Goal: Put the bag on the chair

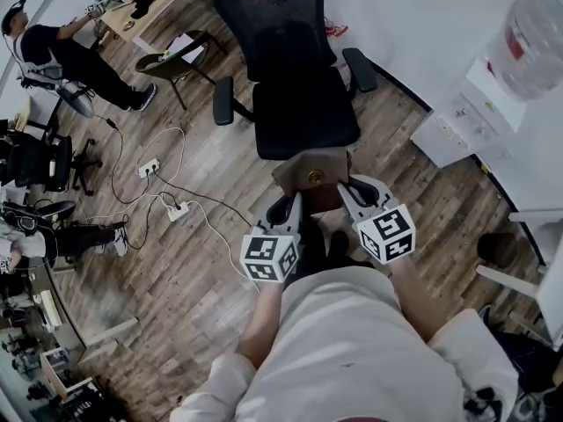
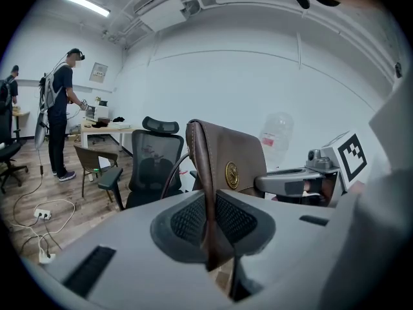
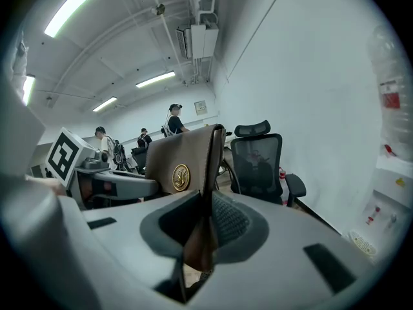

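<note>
A brown leather bag (image 1: pixel 312 176) with a round gold emblem hangs in the air just in front of the black mesh office chair (image 1: pixel 299 86). My left gripper (image 1: pixel 296 199) is shut on the bag's left edge, my right gripper (image 1: pixel 345 190) on its right edge. In the left gripper view the bag's side seam (image 2: pixel 208 173) stands upright between the mesh pads, with the chair (image 2: pixel 151 163) behind and the right gripper (image 2: pixel 303 181) beside the bag. In the right gripper view the bag (image 3: pixel 184 157) leans against the right-hand pad, with the chair (image 3: pixel 258 163) beyond it.
A water dispenser (image 1: pixel 493 104) stands against the wall on the right. A small brown chair (image 1: pixel 176 64) and desks lie at the back left, where people stand. Cables and power strips (image 1: pixel 171 205) trail over the wooden floor on the left. A white chair leg (image 1: pixel 510 280) is at the right.
</note>
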The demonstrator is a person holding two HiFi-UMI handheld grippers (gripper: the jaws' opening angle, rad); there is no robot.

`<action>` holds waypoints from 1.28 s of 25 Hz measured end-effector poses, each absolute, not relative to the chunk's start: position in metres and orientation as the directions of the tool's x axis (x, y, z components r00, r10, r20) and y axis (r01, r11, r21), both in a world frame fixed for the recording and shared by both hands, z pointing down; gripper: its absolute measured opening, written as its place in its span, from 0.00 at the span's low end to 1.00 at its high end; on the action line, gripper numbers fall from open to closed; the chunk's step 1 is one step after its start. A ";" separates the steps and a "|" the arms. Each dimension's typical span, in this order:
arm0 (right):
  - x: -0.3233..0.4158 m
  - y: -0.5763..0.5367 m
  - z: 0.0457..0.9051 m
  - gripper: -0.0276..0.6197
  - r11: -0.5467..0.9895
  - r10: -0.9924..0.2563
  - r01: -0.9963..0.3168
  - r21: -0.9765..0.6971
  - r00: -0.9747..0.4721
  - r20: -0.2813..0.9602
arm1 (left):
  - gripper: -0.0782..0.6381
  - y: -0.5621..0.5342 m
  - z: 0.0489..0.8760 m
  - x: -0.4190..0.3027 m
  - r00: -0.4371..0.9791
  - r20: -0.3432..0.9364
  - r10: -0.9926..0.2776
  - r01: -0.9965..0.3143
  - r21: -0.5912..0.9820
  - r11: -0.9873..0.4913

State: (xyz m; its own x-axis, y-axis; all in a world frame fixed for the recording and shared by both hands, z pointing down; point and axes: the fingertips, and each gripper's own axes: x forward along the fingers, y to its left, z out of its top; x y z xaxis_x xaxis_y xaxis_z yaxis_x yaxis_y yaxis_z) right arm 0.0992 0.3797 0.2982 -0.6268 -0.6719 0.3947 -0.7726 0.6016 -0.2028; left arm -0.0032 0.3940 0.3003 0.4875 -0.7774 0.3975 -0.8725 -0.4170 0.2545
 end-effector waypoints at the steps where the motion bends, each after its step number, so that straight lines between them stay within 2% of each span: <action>1: 0.098 0.378 0.299 0.14 0.603 -0.670 -0.772 -0.202 -0.627 0.396 | 0.17 0.393 0.301 -0.004 0.489 0.399 -0.776 -0.871 0.258 -0.417; 32: 0.036 0.251 0.291 0.14 0.579 -0.676 -0.800 -0.155 -0.578 0.457 | 0.17 0.257 0.302 -0.065 0.580 0.351 -0.735 -0.809 0.351 -0.471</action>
